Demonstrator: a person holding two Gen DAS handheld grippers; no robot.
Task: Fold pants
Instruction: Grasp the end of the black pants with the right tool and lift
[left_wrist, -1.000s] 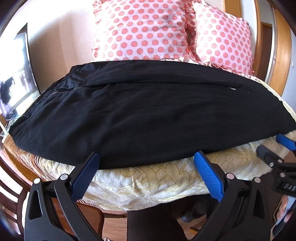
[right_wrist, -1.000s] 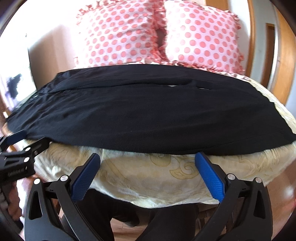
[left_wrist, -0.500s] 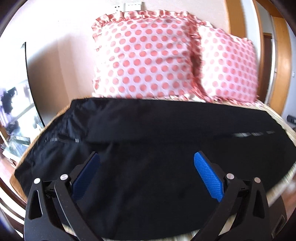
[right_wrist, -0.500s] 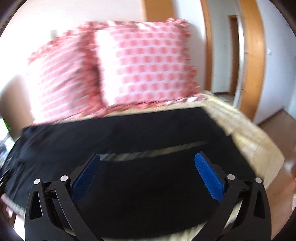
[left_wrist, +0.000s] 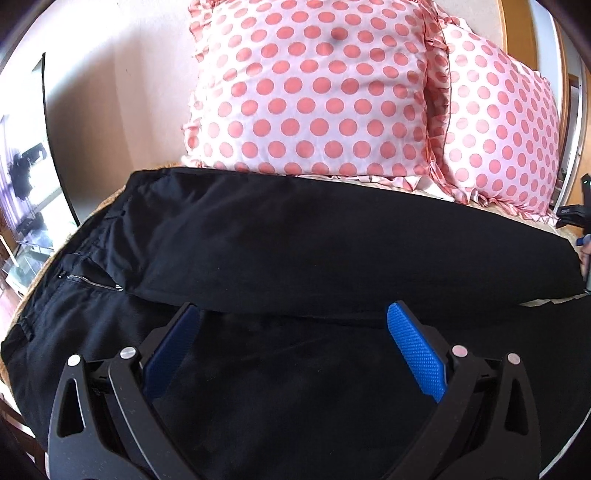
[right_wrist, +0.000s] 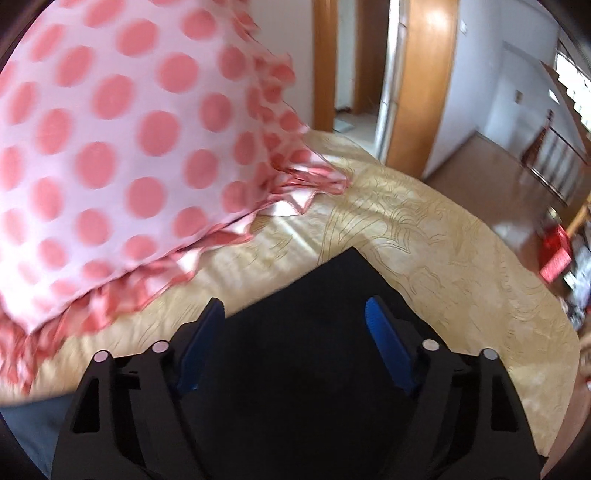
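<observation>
Black pants (left_wrist: 314, 240) lie spread flat across the bed, waistband and zipper at the left, legs running right. My left gripper (left_wrist: 291, 314) is open and empty, low over the near leg close to the crotch. My right gripper (right_wrist: 293, 308) is open and empty over the hem end of a pant leg (right_wrist: 325, 280), whose corner points toward the far side of the bed. The right gripper also shows at the right edge of the left wrist view (left_wrist: 585, 236).
Two pink polka-dot pillows (left_wrist: 314, 92) (right_wrist: 110, 147) stand behind the pants. The yellow patterned bedspread (right_wrist: 443, 258) shows past the hem, with its edge at the right. A doorway and wooden frame (right_wrist: 417, 74) lie beyond. A glass stand (left_wrist: 26, 236) is left of the bed.
Both grippers moved forward from the bed's near edge to over the pants. The right gripper swung right to the leg hems; the left moved over the near leg.
</observation>
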